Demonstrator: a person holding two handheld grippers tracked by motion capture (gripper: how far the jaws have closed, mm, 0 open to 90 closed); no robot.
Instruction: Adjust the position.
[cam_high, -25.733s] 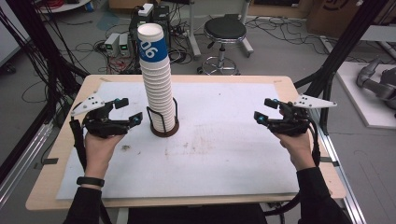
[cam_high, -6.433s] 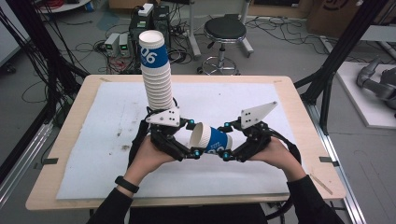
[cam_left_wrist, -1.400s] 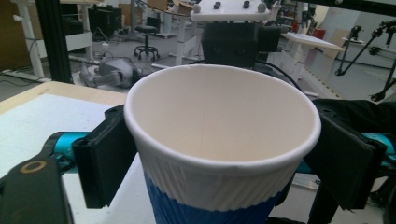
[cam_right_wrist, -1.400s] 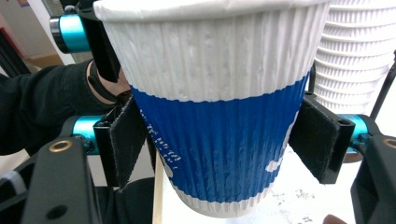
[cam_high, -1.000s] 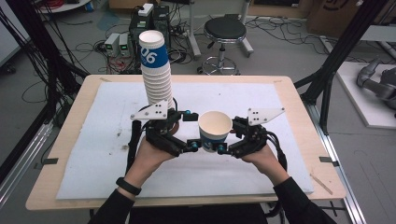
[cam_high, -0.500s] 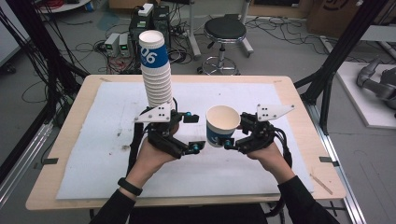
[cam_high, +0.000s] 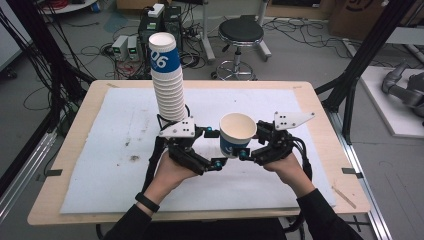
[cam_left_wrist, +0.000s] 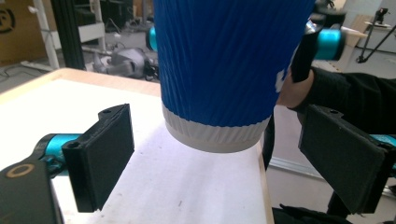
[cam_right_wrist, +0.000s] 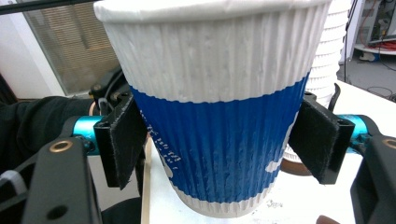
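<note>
the jaws of the right gripper (cam_high: 246, 148) clamp the blue band of a ribbed white-and-blue paper cup (cam_high: 237, 134), one black pad on each side, holding it upright above the white mat (cam_high: 110, 150) on the wooden tabletop (cam_high: 95, 95). the jaws of the left gripper (cam_high: 214, 148) stand wide apart, with the cup's base (cam_left_wrist: 217, 135) hanging between them and touching neither pad. just behind the left gripper, a tall stack of matching paper cups (cam_high: 167, 80) stands upright in a dark ring holder.

A black stool (cam_high: 241, 31) stands behind the table (cam_high: 320, 117), among floor cables (cam_high: 300, 30).
</note>
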